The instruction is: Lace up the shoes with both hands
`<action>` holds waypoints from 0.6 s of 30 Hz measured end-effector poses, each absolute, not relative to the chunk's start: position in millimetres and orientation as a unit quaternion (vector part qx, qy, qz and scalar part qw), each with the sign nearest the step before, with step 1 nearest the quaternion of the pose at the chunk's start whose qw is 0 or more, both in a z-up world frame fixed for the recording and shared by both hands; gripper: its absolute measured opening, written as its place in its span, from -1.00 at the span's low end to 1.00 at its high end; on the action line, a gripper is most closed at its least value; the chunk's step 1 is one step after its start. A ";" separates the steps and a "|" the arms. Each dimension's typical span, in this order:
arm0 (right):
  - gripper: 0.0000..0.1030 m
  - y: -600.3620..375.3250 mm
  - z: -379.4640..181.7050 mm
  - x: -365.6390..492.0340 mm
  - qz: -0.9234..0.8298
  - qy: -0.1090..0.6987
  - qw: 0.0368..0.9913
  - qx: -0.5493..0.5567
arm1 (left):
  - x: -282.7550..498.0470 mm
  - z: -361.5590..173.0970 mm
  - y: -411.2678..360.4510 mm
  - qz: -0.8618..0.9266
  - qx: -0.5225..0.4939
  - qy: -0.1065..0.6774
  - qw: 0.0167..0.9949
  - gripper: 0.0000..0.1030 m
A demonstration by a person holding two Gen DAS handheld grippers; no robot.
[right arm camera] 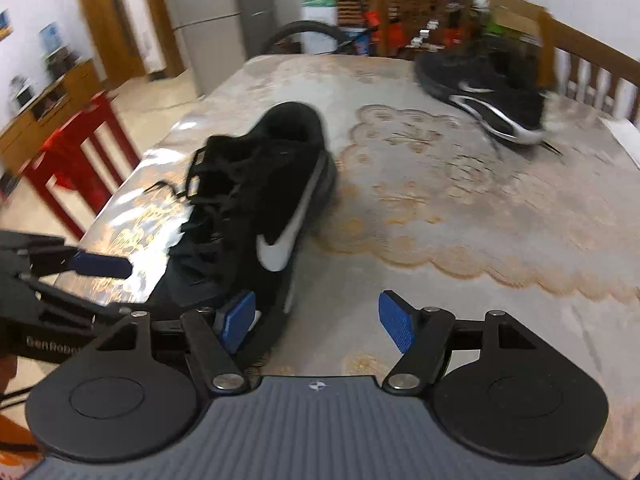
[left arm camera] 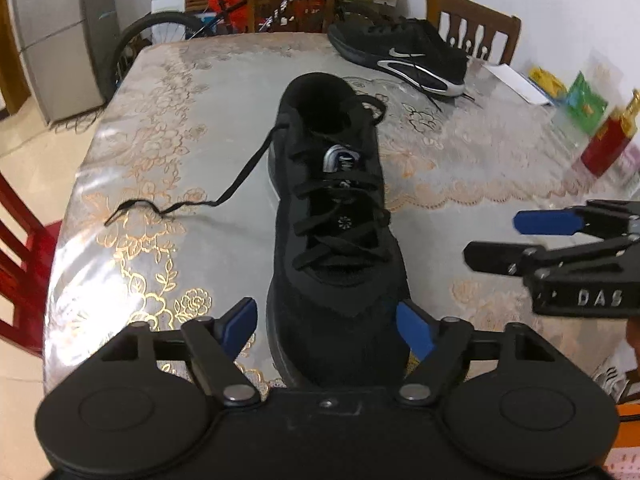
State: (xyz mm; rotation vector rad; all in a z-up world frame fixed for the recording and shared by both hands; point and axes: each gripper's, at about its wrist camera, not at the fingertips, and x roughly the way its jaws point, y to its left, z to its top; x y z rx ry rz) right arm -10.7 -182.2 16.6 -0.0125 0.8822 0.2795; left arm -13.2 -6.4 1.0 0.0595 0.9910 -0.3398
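**Both grippers open over the near shoe, lace ends not yet picked up**

Nearest the left camera, the left gripper stands wide open, its blue pads straddling the toe of the black lace-up sneaker without pressing on it; it holds nothing. The right gripper is also open and empty, just beside the sneaker's swoosh side. The sneaker sits mid-desk on the floral plastic-covered desk, toe toward the cameras. Its criss-cross lacing looks mostly threaded, and one loose black lace end trails across the desk to the sneaker's left. I judge this the approach before grasping the free ends; next, each gripper must close on a thin, limp lace lying flat, which calls for low, precise pinches.

A second black sneaker with silver sole lies at the far edge. The other lace end is hard to trace, and the right view is badly blurred.
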 end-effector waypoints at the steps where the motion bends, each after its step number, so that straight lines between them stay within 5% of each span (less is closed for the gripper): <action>1: 0.43 -185.2 17.0 -13.1 0.124 0.425 0.897 0.001 | -14.5 1.7 -7.9 -0.164 0.034 0.472 0.866 0.60; 6: 0.43 -194.1 15.2 -22.4 0.089 0.426 0.899 0.034 | -25.4 7.6 -10.8 -0.181 0.063 0.438 0.878 0.96; 18: 0.45 -189.7 13.0 -43.8 0.046 0.423 0.903 0.050 | -41.3 9.6 -8.1 -0.212 0.090 0.414 0.881 0.98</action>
